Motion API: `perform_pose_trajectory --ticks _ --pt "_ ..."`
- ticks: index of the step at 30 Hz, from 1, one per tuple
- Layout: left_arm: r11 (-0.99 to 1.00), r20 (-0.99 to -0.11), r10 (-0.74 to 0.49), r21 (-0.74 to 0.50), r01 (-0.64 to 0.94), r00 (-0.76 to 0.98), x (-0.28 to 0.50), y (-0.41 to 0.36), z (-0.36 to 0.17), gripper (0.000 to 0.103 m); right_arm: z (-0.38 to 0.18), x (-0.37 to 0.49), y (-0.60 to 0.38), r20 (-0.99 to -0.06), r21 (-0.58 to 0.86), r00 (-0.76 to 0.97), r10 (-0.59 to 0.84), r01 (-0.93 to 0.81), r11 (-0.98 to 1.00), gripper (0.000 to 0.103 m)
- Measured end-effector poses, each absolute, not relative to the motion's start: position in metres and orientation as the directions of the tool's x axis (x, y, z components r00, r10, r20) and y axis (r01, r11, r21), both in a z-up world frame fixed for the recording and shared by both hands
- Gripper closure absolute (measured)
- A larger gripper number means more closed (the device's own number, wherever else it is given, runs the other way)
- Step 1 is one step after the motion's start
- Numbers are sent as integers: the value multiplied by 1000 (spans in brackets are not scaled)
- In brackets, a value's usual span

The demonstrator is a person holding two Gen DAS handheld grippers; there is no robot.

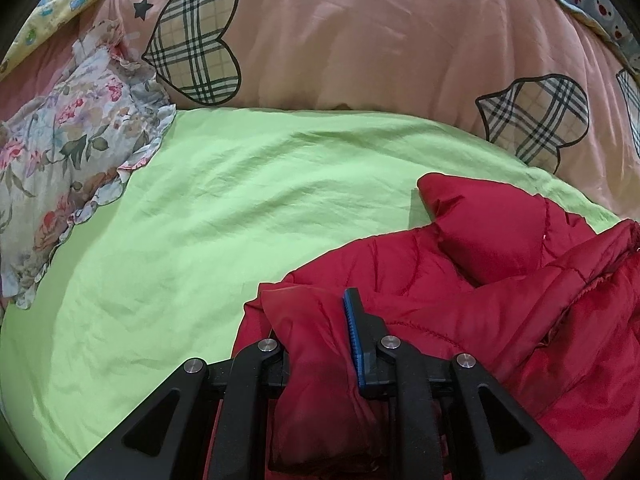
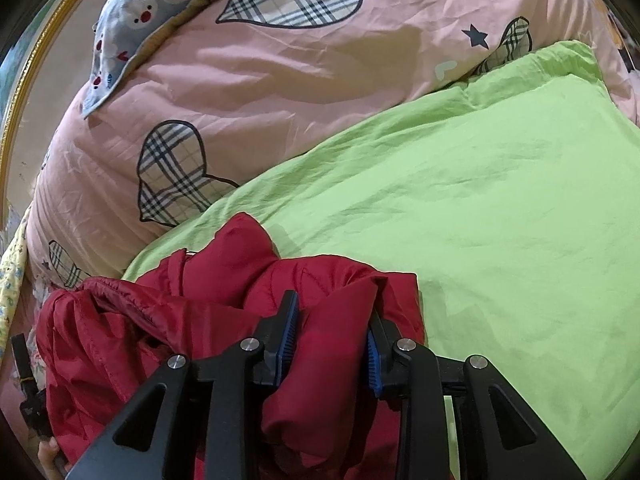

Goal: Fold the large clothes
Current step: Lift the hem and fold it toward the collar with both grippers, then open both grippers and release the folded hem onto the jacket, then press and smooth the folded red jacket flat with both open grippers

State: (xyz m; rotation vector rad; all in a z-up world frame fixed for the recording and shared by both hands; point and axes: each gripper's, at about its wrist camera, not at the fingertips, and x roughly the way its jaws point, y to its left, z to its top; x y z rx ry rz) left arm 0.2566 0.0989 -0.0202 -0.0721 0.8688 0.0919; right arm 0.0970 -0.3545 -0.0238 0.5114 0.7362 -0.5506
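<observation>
Left wrist: left gripper (image 1: pixel 316 316) jaws clamped on a fold of red jacket (image 1: pixel 500 280), lying on green sheet (image 1: pixel 220 220). Floral pillow (image 1: pixel 60 160) left, pink quilt (image 1: pixel 360 40) behind.

Right wrist: right gripper (image 2: pixel 332 320) jaws clamped on jacket (image 2: pixel 160 320) fold; sheet (image 2: pixel 480 220) right, quilt (image 2: pixel 200 80) beyond.

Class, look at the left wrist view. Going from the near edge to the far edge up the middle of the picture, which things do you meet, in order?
left gripper → red padded jacket → green sheet → pink quilt with plaid hearts
</observation>
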Motion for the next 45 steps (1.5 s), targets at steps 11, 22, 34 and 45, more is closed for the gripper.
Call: perform_pose_trajectory --ticks 11,22,34,45 --pt "992 -761 -37 -107 -70 648 254 119 -6 79 -35 119 -363 -752 206 588 -300 641 739 70" --pt "995 -660 -32 -95 -41 751 191 123 48 43 -43 121 -379 -750 179 546 -372 710 681 33" --pt "967 -641 -228 -61 247 733 106 34 47 31 -41 123 -376 -746 165 553 -372 694 701 36" --pt "975 -756 -114 38 217 644 133 -6 -43 27 19 105 -346 -665 149 646 -375 607 781 35"
